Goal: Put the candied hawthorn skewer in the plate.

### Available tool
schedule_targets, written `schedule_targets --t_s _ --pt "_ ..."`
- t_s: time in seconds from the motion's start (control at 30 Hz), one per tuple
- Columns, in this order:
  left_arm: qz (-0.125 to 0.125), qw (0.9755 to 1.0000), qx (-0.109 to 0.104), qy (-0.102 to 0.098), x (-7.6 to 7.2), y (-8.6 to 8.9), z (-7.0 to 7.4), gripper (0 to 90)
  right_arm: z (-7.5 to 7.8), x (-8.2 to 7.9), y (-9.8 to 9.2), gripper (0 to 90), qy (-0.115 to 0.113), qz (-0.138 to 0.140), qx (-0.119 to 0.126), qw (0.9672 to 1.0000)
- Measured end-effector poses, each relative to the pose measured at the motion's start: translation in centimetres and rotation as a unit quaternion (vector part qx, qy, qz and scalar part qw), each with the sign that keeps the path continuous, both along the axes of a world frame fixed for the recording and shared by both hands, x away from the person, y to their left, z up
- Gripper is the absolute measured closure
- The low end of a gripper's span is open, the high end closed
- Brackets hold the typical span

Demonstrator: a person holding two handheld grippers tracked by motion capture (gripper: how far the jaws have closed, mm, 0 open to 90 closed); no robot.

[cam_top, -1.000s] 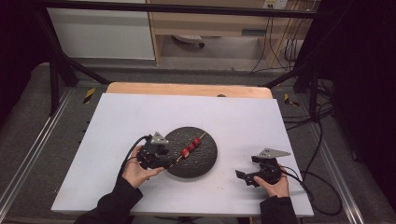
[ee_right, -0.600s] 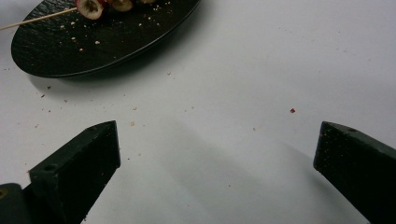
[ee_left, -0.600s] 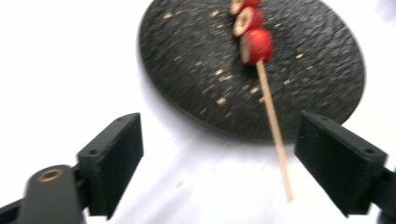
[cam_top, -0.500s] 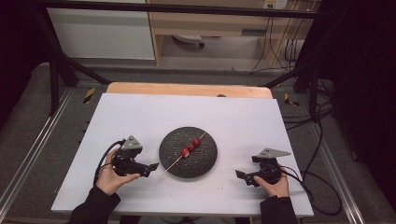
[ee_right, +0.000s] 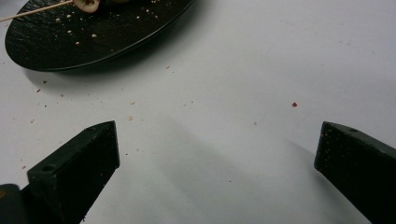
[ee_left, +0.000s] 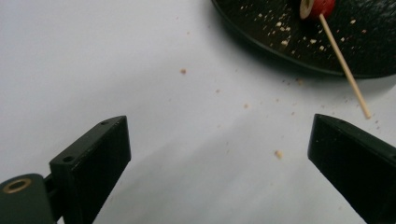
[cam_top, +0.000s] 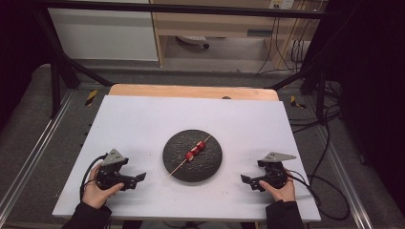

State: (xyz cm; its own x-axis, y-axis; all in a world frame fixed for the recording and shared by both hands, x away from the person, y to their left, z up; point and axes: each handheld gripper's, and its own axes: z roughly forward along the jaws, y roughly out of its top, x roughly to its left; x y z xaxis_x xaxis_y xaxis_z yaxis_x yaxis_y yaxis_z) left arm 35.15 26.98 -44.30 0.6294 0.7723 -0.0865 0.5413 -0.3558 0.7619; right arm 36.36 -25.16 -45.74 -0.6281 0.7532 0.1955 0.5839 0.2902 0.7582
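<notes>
The skewer (cam_top: 193,153) lies across the black plate (cam_top: 211,165) mid-frame on the white counter (cam_top: 143,119). Left hand-held gripper (cam_top: 138,177) sits lower left, jaws spread wide with nothing between them. Right hand-held gripper (cam_top: 244,180) at lower right gapes empty too.

Bright tabletop, dark surrounds, soft pics.

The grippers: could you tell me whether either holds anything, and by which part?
Nothing is held: left gripper and right gripper are open; the skewer lies on the plate.
</notes>
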Motion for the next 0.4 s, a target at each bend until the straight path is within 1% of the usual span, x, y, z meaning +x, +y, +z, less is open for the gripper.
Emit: schedule_targets --t_s 0.03,0.07,0.1,0.17,0.23,0.27,0.3,0.4 --pt "0.0 1.0 0.004 0.002 -0.1 0.2 -0.2 5.6 0.0 0.0 0.0 0.6 0.001 0.0 0.0 1.0" --pt "-0.001 0.9999 0.012 0.0 -0.1 0.5 -0.4 5.5 0.0 0.0 0.0 0.6 0.001 0.0 -0.001 1.0" --pt "0.004 0.9999 0.013 -0.004 -0.2 0.7 -0.6 5.5 0.0 0.0 0.0 0.6 0.002 -0.001 -0.001 1.0" --pt "0.002 1.0 0.009 -0.002 -0.4 1.2 -0.9 5.6 -0.1 -0.1 0.1 0.6 0.004 0.001 -0.002 1.0" --pt "0.002 0.9999 0.009 -0.006 -0.5 1.3 -0.9 5.7 -0.2 -0.1 0.1 0.6 0.003 0.003 -0.006 1.0" --pt "0.001 0.9999 0.008 -0.006 -0.6 1.4 -0.8 5.7 -0.2 -0.2 0.1 0.6 0.006 0.004 -0.006 1.0" --pt "0.0 1.0 0.007 -0.007 -0.6 1.4 -0.8 5.7 -0.2 -0.1 0.1 0.6 0.002 0.006 -0.01 0.9999" --pt "-0.002 0.9999 0.009 -0.005 -0.5 1.4 -0.9 6.1 -0.2 -0.1 0.1 0.6 0.003 0.006 -0.011 0.9999"
